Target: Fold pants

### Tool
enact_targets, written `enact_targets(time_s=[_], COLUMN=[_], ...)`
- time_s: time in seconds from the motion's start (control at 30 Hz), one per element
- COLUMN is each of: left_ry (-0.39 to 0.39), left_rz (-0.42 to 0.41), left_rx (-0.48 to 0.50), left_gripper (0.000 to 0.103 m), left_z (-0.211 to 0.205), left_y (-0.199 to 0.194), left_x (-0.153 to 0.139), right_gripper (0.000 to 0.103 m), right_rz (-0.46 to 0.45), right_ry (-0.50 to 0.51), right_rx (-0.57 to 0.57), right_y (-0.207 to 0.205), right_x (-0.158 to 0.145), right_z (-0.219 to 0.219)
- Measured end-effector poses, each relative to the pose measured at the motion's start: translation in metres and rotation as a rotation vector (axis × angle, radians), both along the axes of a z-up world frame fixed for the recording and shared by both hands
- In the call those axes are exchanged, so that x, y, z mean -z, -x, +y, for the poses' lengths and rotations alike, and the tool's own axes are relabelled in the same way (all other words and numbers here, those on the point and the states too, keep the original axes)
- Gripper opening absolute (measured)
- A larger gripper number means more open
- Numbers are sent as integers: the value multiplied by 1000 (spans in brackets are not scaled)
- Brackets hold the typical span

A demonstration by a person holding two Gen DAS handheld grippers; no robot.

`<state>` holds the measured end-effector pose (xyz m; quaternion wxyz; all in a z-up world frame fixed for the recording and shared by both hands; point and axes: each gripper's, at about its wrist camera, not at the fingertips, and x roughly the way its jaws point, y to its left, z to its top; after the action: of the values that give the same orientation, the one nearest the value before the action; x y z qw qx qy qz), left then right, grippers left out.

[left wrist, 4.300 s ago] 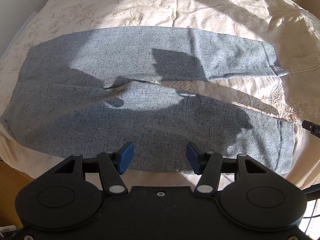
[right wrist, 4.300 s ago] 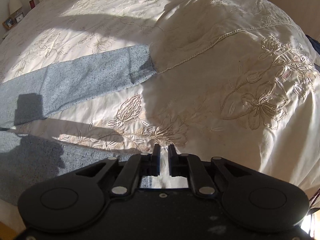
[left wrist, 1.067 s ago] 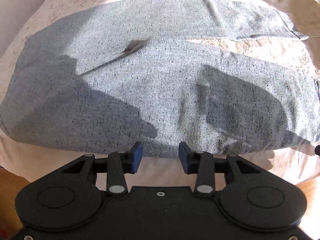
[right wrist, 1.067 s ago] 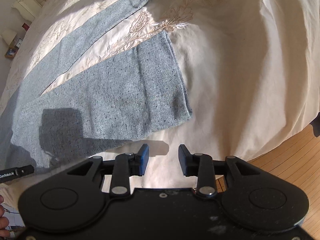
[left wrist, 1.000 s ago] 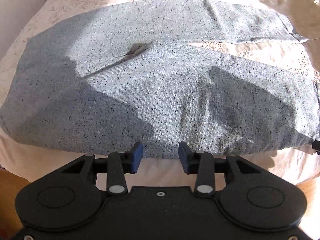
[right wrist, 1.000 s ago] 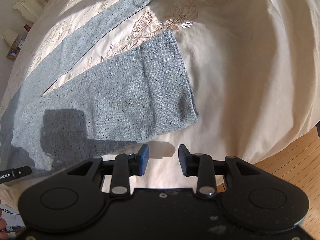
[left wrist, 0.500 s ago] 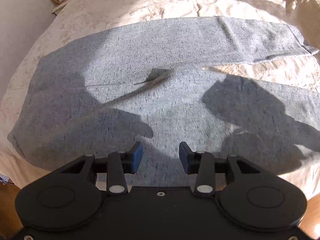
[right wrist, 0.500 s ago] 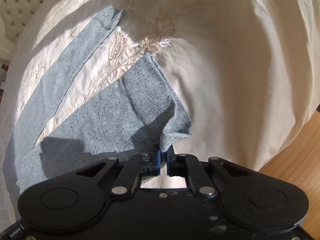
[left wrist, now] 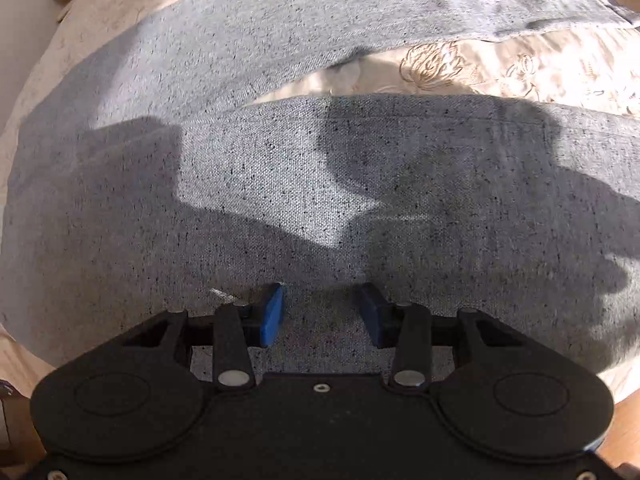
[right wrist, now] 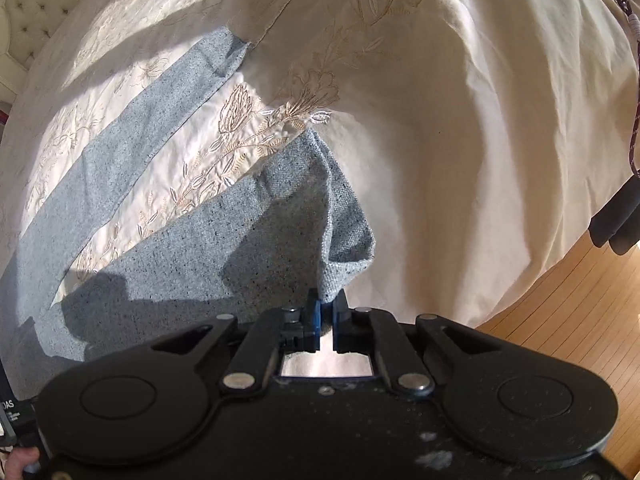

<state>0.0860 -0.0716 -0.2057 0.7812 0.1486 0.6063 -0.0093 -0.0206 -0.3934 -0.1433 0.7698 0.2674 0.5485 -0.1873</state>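
The pants (left wrist: 280, 184) are a light grey-blue woven cloth flecked with dark specks, spread flat on a bed (right wrist: 440, 140) under a cream cover stitched with flowers. The two legs lie apart in a narrow V, with a strip of the cover showing between them. Sun falls across the cloth, and hard shadows of the tools darken much of the near leg. In the left wrist view the left tool (left wrist: 322, 316) hangs close over the near leg, its blue pads (left wrist: 272, 314) wide apart with only flat cloth beneath them, and nothing is gripped; its jaws have just been opening a little. In the right wrist view the right tool (right wrist: 326, 320) is closed tight on the hem corner of the near leg, which it has pinched and drawn up off the cover, so the cuff (right wrist: 344, 236) stands in a loose peaked fold with its underside showing. The far leg (right wrist: 140, 136) lies flat, its hem near a seam in the cover. Wooden floor (right wrist: 560, 320) shows past the bed's edge.
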Motion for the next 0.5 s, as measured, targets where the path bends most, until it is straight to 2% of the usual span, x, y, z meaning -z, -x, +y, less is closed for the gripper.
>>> enact_targets(time_s=[0.07,0.13,0.27,0.43,0.5], left_ry=[32,44,26,-16,-24], left_rz=[-35,-87,-168,-198,-197], left_rx=[-14,-72,-233,-441,-490], left_gripper=[55,55,55,55,54], left_z=[10,29,86,173,204], left_y=[8,18,40,55,60], left_x=[-18,-38,-69,-81,-81], right_gripper=[6,6,6,6,6], right_rz=[-10,-18,-39,-67,-74], right_ry=[15,13,18,42,53], right_rx=[-15,-18,-30,-23,-9], right_y=[-1,-2,-2,-7,-8], right_x=[-4,-8,-16,-26,-32], right_z=[2,2,2,11,13])
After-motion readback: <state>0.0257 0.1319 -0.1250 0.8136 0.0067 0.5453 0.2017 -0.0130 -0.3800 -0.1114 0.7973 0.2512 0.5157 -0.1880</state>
